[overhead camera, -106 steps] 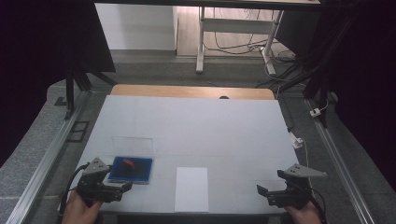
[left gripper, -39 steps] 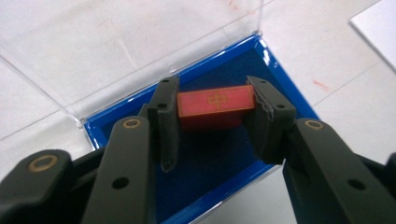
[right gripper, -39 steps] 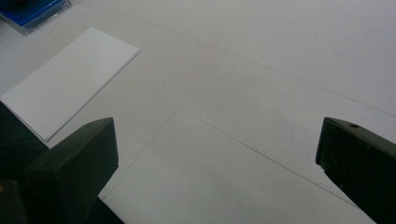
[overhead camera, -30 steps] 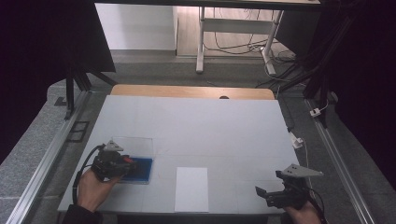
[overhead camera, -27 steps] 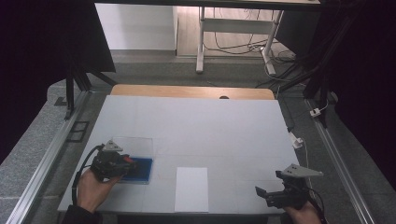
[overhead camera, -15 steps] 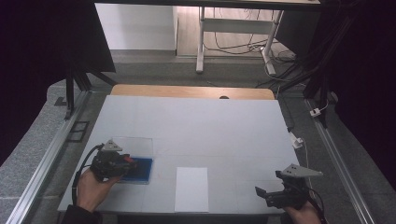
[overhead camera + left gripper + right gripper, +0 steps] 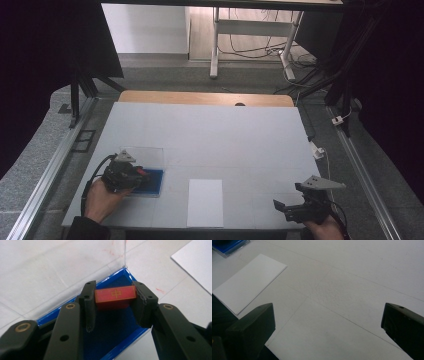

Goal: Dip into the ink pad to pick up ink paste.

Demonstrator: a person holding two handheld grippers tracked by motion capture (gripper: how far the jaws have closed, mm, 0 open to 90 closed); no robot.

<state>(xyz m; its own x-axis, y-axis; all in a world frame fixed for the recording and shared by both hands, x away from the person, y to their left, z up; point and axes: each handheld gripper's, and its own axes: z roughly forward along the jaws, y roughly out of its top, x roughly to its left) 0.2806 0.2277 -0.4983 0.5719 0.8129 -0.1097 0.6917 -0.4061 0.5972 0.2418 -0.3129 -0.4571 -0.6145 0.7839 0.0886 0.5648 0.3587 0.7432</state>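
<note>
Red block [image 7: 115,297] with a gold mark sits clamped between the pads of my left gripper [image 7: 113,298], just above the blue-lined floor of the clear box [image 7: 156,159] at the near left of the table [image 7: 225,135]. Right of it lies a white card [image 7: 205,202]. My right gripper [image 7: 287,209] hovers near right, jaws wide apart around nothing.

White table [image 7: 210,130] bears blue tray [image 7: 152,182] and white card [image 7: 205,202].
</note>
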